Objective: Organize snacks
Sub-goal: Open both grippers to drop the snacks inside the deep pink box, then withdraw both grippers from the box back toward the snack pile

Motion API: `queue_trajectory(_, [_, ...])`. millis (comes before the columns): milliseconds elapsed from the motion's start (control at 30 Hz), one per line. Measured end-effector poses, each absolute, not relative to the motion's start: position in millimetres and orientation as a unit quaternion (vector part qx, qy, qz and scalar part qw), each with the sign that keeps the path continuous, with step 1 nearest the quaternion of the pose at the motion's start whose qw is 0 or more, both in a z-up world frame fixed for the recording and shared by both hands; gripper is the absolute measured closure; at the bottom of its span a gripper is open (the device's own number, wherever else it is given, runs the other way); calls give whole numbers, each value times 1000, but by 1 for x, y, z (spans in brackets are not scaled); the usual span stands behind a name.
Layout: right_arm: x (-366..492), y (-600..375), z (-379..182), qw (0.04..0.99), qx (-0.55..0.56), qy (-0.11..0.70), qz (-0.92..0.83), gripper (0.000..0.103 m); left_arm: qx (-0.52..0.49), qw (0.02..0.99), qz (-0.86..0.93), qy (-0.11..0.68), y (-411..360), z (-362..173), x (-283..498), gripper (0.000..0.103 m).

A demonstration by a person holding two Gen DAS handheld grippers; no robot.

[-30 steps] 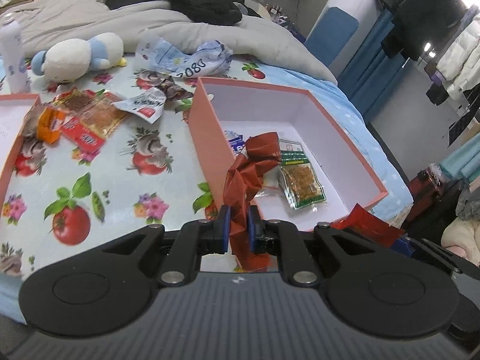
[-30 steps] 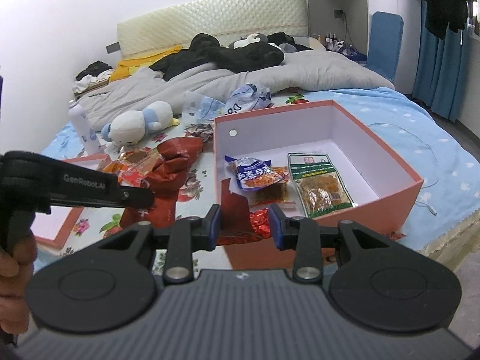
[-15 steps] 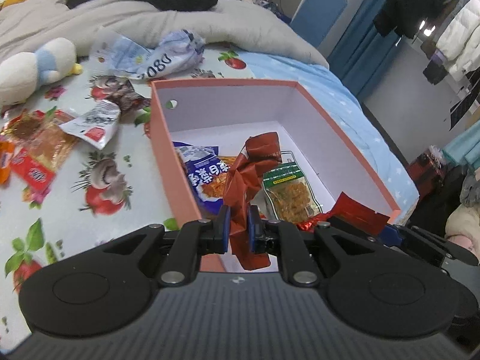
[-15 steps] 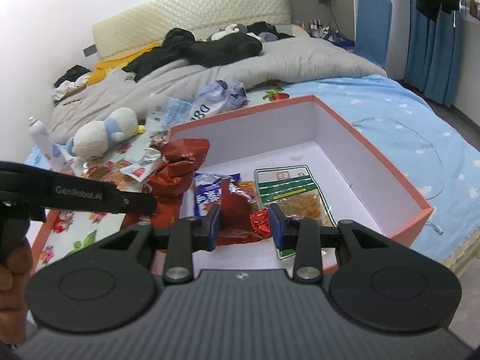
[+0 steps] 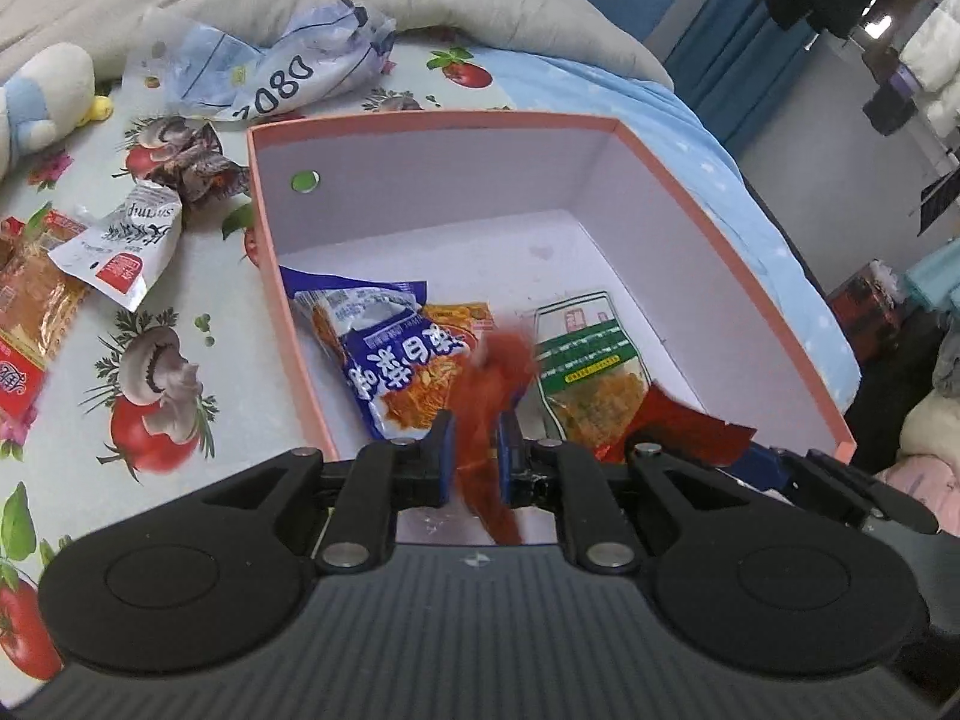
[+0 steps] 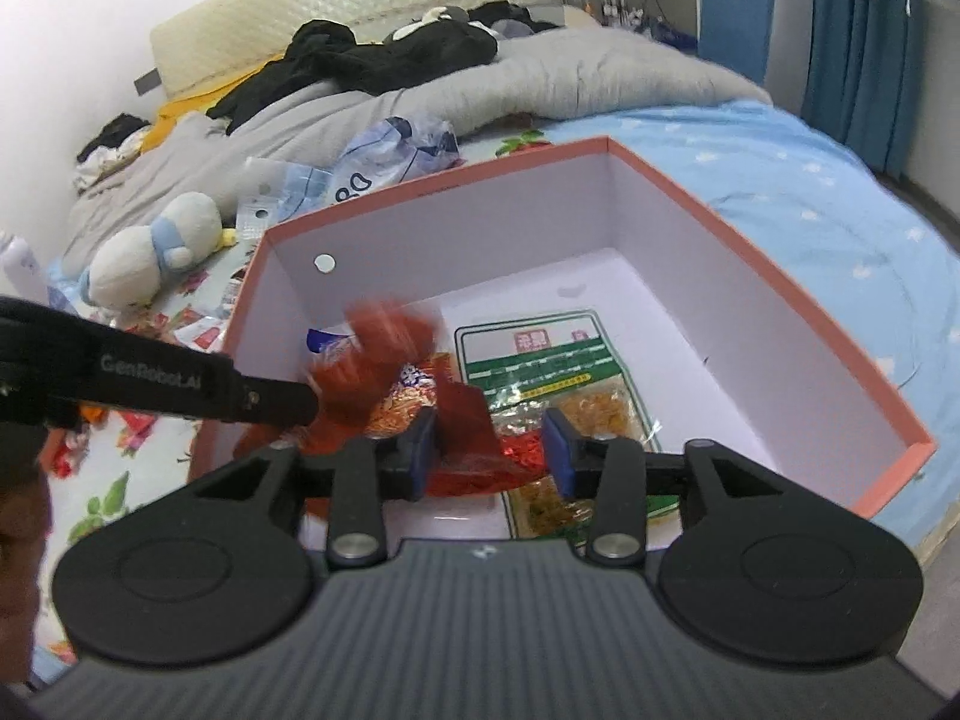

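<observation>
Red snack wrapper (image 5: 489, 414) held over a pink box (image 5: 432, 120).
Left gripper (image 5: 471, 456) pinches it tight; right gripper (image 6: 489, 450), at three o'clock, is opening, wrapper end between its jaws.

Your left wrist camera sits just behind its gripper (image 5: 473, 461), tilted steeply down into the open box (image 5: 714, 228) from close above its near edge, with the bed (image 5: 90, 324) spreading off to the left. Your right wrist camera rides behind the other gripper (image 6: 489, 450), angled less steeply, facing the headboard (image 6: 360, 6). Both share the box (image 6: 750, 252) and its snack packets; the blurred red wrapper (image 5: 489, 384) is probably common too.
</observation>
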State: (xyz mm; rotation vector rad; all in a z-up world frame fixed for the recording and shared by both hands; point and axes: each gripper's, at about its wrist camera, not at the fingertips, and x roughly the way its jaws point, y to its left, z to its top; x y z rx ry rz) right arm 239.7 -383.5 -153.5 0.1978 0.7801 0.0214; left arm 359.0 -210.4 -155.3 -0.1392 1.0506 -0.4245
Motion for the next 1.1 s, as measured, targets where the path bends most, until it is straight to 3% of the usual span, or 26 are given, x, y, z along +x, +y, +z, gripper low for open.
queue_trajectory(100, [237, -383, -153, 919, 91, 383, 2, 41, -52, 846, -198, 493, -212, -152, 357, 88])
queue_trajectory(400, [203, -375, -124, 930, 92, 356, 3, 41, -52, 862, -203, 461, -195, -113, 322, 88])
queue_trajectory(1100, [81, -302, -49, 953, 74, 287, 55, 41, -46, 908, -183, 373, -99, -31, 140, 88])
